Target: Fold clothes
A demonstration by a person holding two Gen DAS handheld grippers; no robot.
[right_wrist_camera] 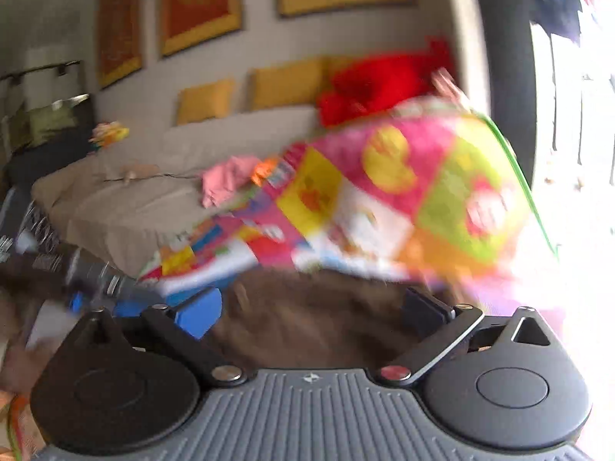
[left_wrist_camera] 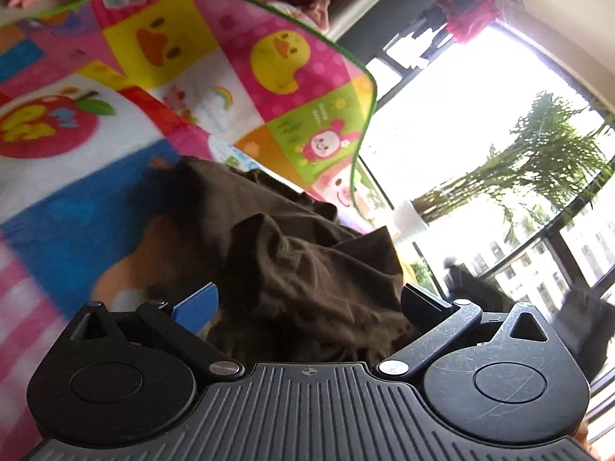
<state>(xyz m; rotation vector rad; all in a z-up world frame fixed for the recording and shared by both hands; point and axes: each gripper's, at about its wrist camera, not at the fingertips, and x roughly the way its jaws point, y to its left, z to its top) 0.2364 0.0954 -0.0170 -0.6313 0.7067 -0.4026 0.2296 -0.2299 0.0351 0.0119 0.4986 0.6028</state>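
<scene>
The left gripper (left_wrist_camera: 307,303) has its two fingers spread wide, and a crumpled brown garment (left_wrist_camera: 292,261) bulges up between them without being pinched. Beyond its fingertips lies a bright patchwork blanket (left_wrist_camera: 184,57) with ducks and a green border; off to its right is a sunlit window (left_wrist_camera: 480,146). The right gripper (right_wrist_camera: 313,309) is spread too, the same brown garment (right_wrist_camera: 307,319) lying loose between its fingers in a blurred view. Ahead of it sit the blanket (right_wrist_camera: 384,192) and a beige sofa (right_wrist_camera: 127,199) with yellow cushions (right_wrist_camera: 284,82).

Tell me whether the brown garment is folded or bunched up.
Bunched up. The brown garment sits in a crumpled heap with irregular creases, no flat layers, between the left gripper's open fingers.
</scene>
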